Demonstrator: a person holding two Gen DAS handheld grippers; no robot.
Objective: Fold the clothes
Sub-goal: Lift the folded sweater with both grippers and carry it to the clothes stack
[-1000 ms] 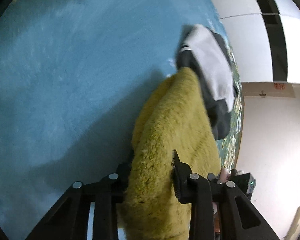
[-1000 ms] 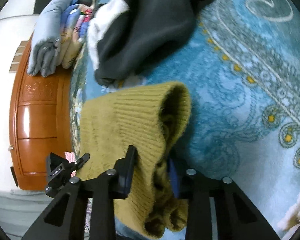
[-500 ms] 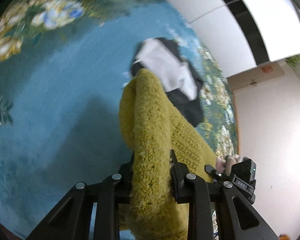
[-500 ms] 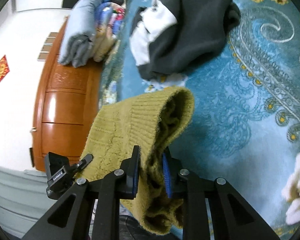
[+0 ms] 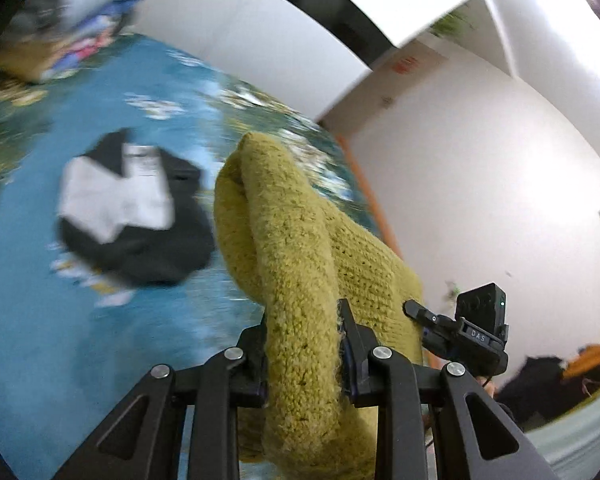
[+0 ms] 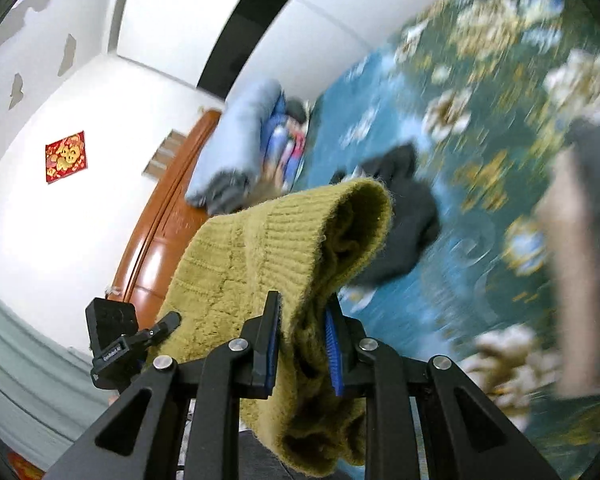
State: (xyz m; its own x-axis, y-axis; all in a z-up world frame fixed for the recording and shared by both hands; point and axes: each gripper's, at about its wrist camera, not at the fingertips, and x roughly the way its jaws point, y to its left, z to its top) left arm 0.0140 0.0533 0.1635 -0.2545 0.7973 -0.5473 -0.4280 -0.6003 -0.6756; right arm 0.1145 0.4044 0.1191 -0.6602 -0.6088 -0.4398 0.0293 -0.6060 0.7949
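Observation:
An olive-green knitted sweater (image 5: 300, 264) hangs in the air between both grippers, above a blue floral bedspread (image 5: 28, 320). My left gripper (image 5: 302, 344) is shut on one bunched edge of it. My right gripper (image 6: 300, 344) is shut on another edge of the sweater (image 6: 268, 248). Each gripper shows at the side of the other's view, the right one in the left wrist view (image 5: 472, 332) and the left one in the right wrist view (image 6: 120, 340). A black and white garment (image 5: 128, 212) lies crumpled on the bedspread beyond the sweater; it also shows in the right wrist view (image 6: 404, 216).
A stack of folded clothes with a light blue one on top (image 6: 244, 144) lies at the head of the bed by a wooden headboard (image 6: 156, 232). White walls surround the bed. A grey and tan shape (image 6: 580, 240) blurs at the right edge.
Both grippers have lifted and tilted upward with the sweater, so more wall and less bedspread is in view. The views are motion-blurred. The grips have not changed.

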